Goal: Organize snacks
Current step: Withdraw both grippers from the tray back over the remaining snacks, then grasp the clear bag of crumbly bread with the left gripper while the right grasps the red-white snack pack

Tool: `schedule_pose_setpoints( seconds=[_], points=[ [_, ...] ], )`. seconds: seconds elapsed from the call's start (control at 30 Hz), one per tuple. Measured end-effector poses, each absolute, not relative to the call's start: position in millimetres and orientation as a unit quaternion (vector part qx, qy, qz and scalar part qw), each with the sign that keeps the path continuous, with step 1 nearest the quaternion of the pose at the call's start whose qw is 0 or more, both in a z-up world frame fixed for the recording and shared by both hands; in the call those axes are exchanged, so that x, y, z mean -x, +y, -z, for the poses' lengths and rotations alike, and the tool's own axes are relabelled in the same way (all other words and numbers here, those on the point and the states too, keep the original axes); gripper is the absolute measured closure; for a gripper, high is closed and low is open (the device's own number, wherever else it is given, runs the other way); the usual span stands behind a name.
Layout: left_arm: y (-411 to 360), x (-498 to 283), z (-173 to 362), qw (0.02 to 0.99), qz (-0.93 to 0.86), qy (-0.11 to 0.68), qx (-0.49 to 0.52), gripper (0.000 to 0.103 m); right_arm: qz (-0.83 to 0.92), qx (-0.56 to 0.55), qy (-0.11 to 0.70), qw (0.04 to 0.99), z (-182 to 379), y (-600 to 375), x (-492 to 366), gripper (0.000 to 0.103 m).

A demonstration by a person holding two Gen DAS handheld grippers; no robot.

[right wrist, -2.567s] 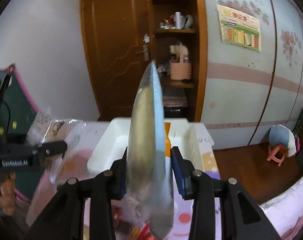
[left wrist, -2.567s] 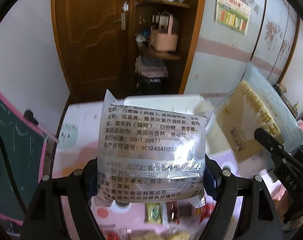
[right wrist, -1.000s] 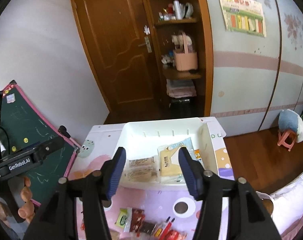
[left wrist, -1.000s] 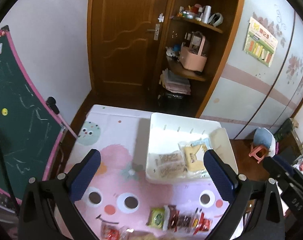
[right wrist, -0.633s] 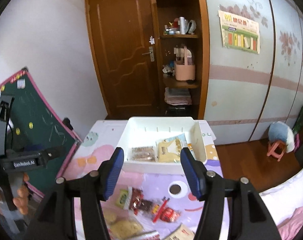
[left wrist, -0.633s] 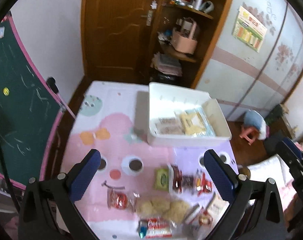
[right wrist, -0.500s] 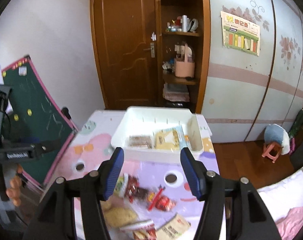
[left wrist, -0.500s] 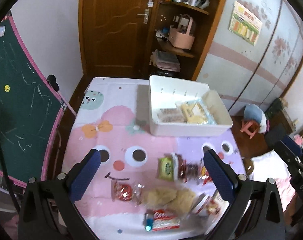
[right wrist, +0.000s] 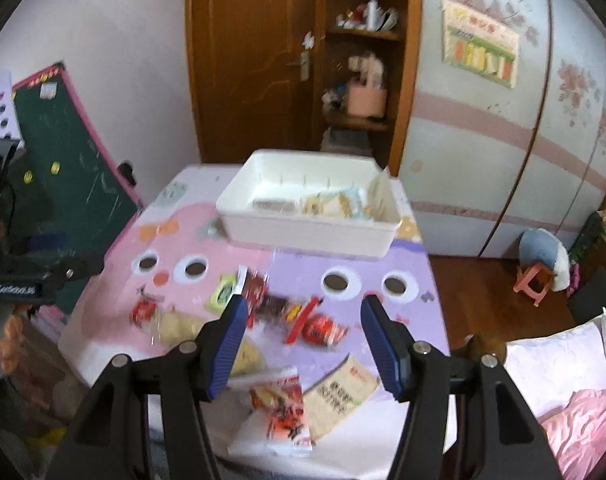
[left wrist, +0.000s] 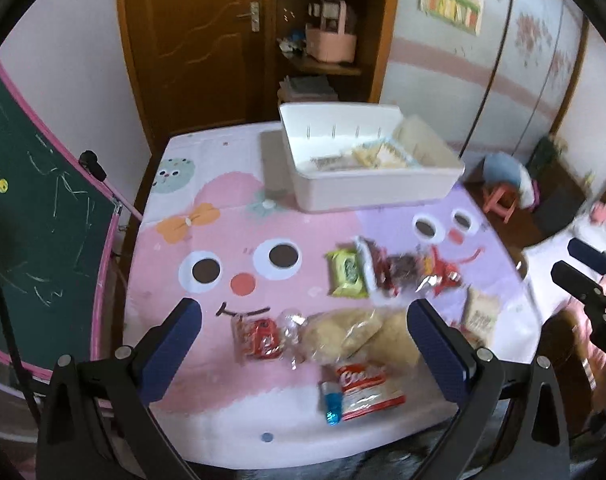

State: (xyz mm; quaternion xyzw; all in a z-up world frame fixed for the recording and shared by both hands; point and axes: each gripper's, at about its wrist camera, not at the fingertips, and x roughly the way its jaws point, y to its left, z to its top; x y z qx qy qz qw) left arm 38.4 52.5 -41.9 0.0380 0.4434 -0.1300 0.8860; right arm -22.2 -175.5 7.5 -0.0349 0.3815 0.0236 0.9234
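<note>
A white bin (left wrist: 367, 192) (right wrist: 303, 228) stands at the table's far side and holds two flat snack packets (left wrist: 377, 156). Loose snacks lie on the pink cartoon table cover nearer me: a green packet (left wrist: 345, 272), dark and red wrappers (left wrist: 407, 270), pale bread bags (left wrist: 343, 336), a red-and-white packet (left wrist: 363, 386). My left gripper (left wrist: 303, 352) is open and empty above the bread bags. My right gripper (right wrist: 305, 338) is open and empty above a red packet (right wrist: 319, 330), with a red noodle pack (right wrist: 279, 408) and a beige pack (right wrist: 337, 394) below it.
A green chalkboard (left wrist: 31, 208) leans at the table's left. A wooden door and shelf (left wrist: 323, 40) stand behind the bin. A small pink stool (right wrist: 533, 280) sits on the floor at right, and bedding (right wrist: 575, 392) lies at lower right.
Both grippers let go of their packets into the bin, opened, and pulled back toward the near side of the table. The loose snacks have come into view under them.
</note>
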Motion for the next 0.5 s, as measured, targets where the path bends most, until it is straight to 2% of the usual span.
schedule_pose_setpoints(
  seconds=[0.5],
  points=[
    [19.5, -72.4, 137.5, 0.821, 0.186, 0.514, -0.165, 0.003, -0.103, 0.032, 0.545, 0.831, 101.7, -175.1, 8.9, 0.044]
  ],
)
